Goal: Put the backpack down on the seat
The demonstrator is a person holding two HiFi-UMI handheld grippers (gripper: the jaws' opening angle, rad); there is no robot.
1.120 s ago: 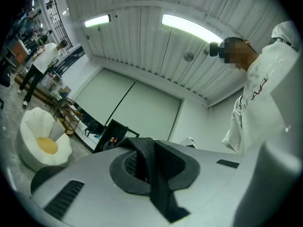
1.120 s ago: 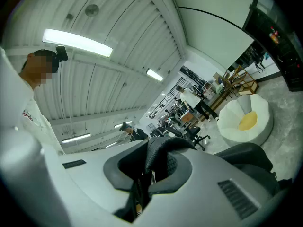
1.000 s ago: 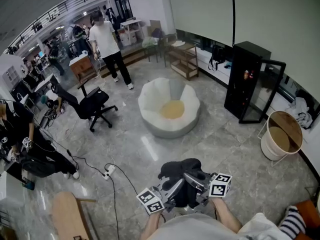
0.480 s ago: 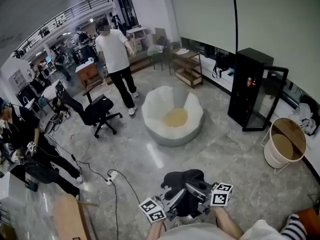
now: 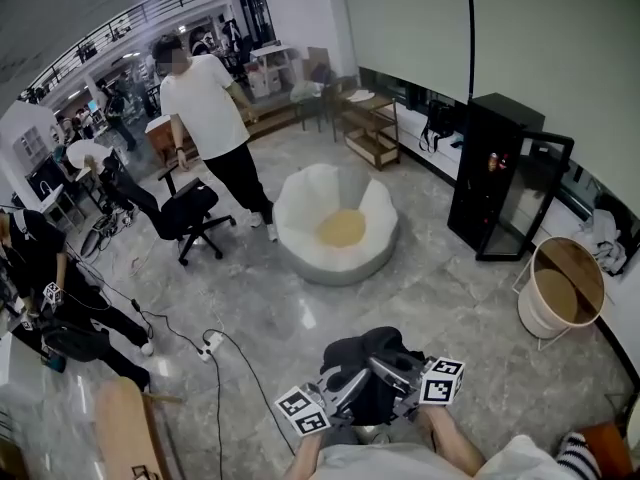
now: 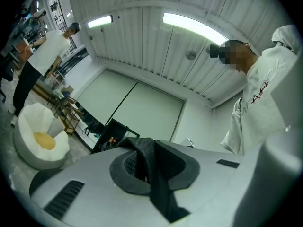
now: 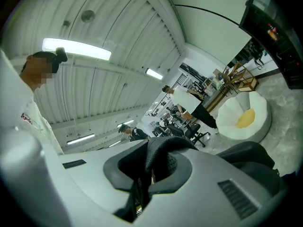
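Backpack (image 5: 352, 346) hangs between left claw (image 5: 347, 380) and right claw (image 5: 393, 370), straps clamped.

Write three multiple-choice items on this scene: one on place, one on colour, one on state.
1. Relative to the white seat, the backpack is: A) on it B) under it C) held apart, nearer the camera.
2. The seat's centre cushion is: A) yellow B) red C) blue.
3. The left claw is: A) open, empty B) shut on a backpack strap C) shut on a cable.
C, bare floor lies between them; A, it shows yellow; B, strap pinched between its jaws.
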